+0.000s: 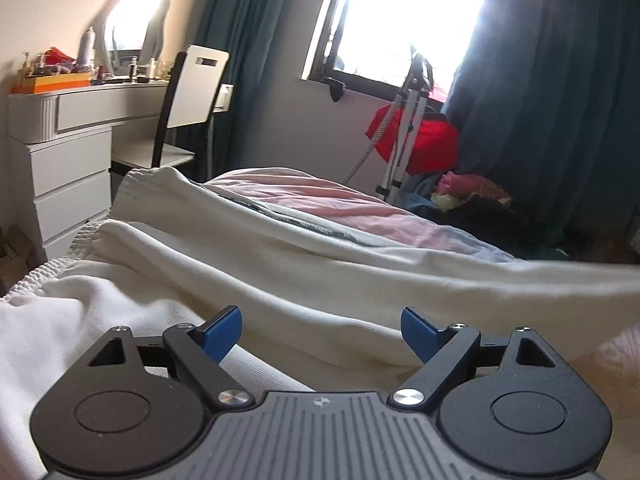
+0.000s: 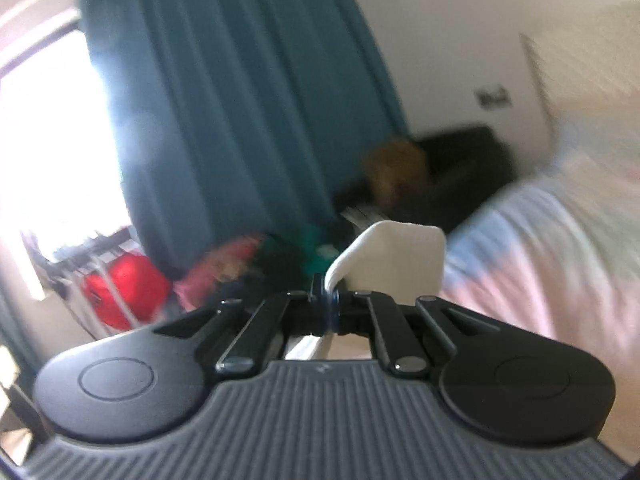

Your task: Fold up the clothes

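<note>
Left wrist view: at the bottom of the frame the left gripper (image 1: 322, 334) has its 2 blue-padded fingers (image 1: 222, 334) spread wide with nothing between them, hovering just above the cream-white ribbed knit garment (image 1: 224, 276). That garment fills the lower and middle frame, spread across the bed, its elastic gathered edge (image 1: 44, 276) running along the left side. Its right part lifts off the bed toward the right edge of the frame. Beyond it, in the centre, lies a pink and pale blue striped bedcover (image 1: 340, 208). Farther back at the left stand a white dresser with drawers (image 1: 68, 168), its top crowded with bottles and small items too blurred to name, and a white-backed chair (image 1: 192, 96). At centre right a silver metal stand (image 1: 404, 136) rises before a red cloth (image 1: 424, 140), with a heap of pink and dark clothes (image 1: 472, 196) beside it on the floor. Teal curtains (image 1: 256, 60) frame a bright window (image 1: 404, 16) at the top.

Right wrist view, blurred by motion: the right gripper (image 2: 326, 304) is pinched tight on a corner of the cream garment (image 2: 400, 260), which stands up just above the jaws at centre. The striped bedcover (image 2: 540, 240) lies to the right; the teal curtain (image 2: 240, 100) hangs behind at upper centre.
</note>
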{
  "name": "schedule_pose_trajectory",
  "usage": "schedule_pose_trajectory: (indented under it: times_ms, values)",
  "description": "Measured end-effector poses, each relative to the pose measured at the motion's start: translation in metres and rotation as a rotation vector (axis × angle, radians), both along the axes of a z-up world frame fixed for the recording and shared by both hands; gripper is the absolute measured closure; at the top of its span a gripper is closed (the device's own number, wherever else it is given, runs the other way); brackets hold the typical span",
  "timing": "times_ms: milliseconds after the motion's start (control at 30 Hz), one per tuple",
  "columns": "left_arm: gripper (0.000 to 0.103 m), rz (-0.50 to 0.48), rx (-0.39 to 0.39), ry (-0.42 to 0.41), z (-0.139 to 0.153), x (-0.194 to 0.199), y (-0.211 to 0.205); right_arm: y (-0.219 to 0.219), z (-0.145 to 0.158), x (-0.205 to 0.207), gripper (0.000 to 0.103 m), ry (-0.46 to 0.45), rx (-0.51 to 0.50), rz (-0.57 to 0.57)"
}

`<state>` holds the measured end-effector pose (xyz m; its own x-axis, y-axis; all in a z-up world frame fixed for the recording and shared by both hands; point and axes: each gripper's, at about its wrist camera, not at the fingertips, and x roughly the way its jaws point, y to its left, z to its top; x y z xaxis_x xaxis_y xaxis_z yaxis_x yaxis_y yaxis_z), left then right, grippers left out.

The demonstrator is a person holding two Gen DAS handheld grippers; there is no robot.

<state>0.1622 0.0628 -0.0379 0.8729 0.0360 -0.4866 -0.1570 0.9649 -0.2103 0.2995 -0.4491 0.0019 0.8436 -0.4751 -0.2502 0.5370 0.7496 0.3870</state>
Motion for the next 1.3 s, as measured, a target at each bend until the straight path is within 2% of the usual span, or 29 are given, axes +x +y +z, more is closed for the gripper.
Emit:
schedule_pose_trajectory:
  times_ms: [200, 267, 333, 400, 467, 533, 633, 700, 800, 900, 967, 1033, 1067, 1133, 1200, 1300]
  values:
    - [0.015, -0.033, 0.002, 0.01, -0.002, -0.004, -0.007, -0.042, -0.128, -0.053, 0.097, 0.226, 0.144, -0.059]
    - [0.015, -0.038, 0.01, 0.007, -0.002, -0.005, -0.01, -0.046, -0.154, -0.061, 0.097, 0.273, 0.173, -0.069]
    - [0.015, -0.038, 0.034, 0.009, -0.003, -0.004, -0.014, -0.04, -0.167, -0.061, 0.097, 0.322, 0.151, -0.059]
    - [0.015, -0.035, 0.044, 0.017, -0.004, -0.001, -0.017, -0.038, -0.16, -0.061, 0.097, 0.313, 0.153, -0.065]
    - [0.015, -0.036, 0.04, 0.024, -0.004, 0.001, -0.019, -0.041, -0.137, -0.059, 0.097, 0.27, 0.141, -0.07]
    - [0.015, -0.044, 0.049, 0.021, -0.002, 0.0, -0.019, -0.043, -0.114, -0.058, 0.097, 0.237, 0.103, -0.059]
    - [0.015, -0.056, 0.041, 0.022, 0.003, -0.005, -0.019, -0.043, -0.098, -0.057, 0.097, 0.229, 0.026, -0.029]
    - [0.015, -0.076, 0.038, 0.023, 0.006, -0.009, -0.021, -0.042, -0.11, -0.065, 0.097, 0.261, 0.015, -0.027]
    - [0.015, -0.095, 0.133, 0.029, 0.003, -0.012, -0.028, -0.042, -0.138, -0.072, 0.094, 0.335, 0.02, -0.026]
    - [0.015, -0.108, 0.111, 0.06, -0.001, -0.01, -0.027, -0.034, -0.155, -0.081, 0.089, 0.381, 0.017, -0.027]
    - [0.015, -0.118, 0.121, 0.053, 0.001, -0.012, -0.029, -0.03, -0.156, -0.086, 0.078, 0.398, 0.024, -0.035]
    - [0.015, -0.135, 0.133, 0.039, 0.004, -0.015, -0.032, -0.023, -0.149, -0.092, 0.055, 0.396, 0.028, 0.003]
    - [0.015, -0.146, 0.132, 0.034, 0.005, -0.018, -0.034, -0.017, -0.141, -0.098, 0.049, 0.366, 0.019, 0.024]
    - [0.015, -0.166, 0.138, 0.027, 0.006, -0.024, -0.037, -0.001, -0.125, -0.112, 0.025, 0.31, -0.007, 0.062]
    - [0.015, -0.182, 0.155, 0.017, 0.008, -0.032, -0.04, 0.022, -0.109, -0.128, 0.017, 0.264, -0.054, 0.113]
    - [0.015, -0.208, 0.147, 0.006, 0.012, -0.045, -0.04, 0.054, -0.088, -0.146, 0.018, 0.248, -0.1, 0.208]
